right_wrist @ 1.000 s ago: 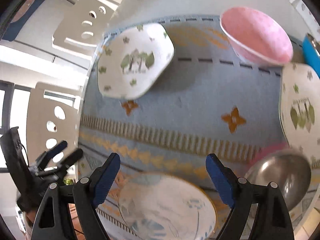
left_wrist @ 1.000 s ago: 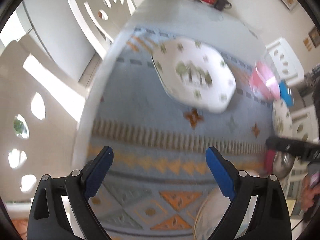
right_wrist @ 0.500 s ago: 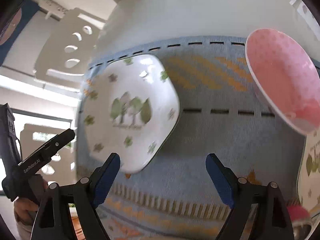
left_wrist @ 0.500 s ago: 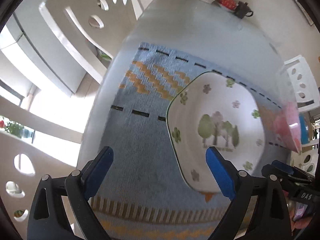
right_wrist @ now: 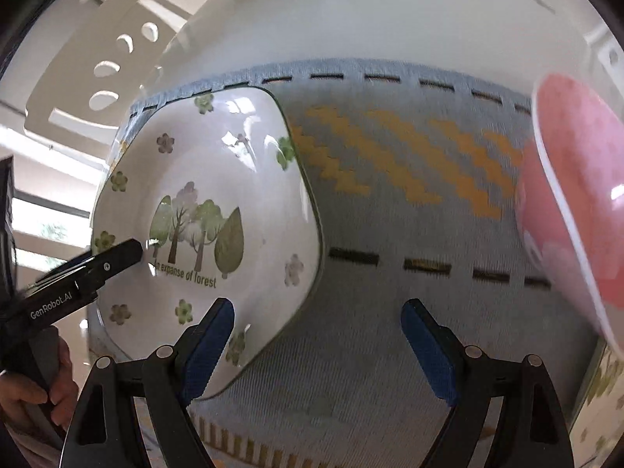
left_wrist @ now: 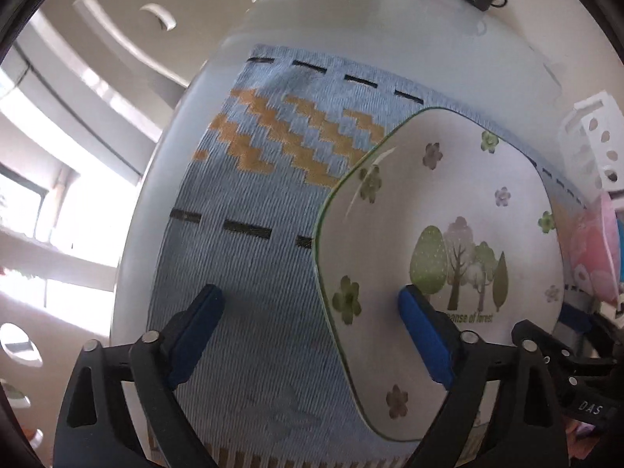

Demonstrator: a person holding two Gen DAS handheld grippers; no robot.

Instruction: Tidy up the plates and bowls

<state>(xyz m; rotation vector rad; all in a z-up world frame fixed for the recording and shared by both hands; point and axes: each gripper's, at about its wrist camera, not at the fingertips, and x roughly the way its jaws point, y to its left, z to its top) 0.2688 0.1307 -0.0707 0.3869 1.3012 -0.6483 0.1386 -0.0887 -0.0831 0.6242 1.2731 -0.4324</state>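
Lay at the left edge of the blue woven table mat, white squarish ceramic plate with forest print, its left rim between the spread fingers of the nearer left gripper; right gripper equally spread, holding nothing.

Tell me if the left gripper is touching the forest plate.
Cannot tell. Left wrist view: left gripper open, straddling the plate rim; no contact or gap shows plainly.
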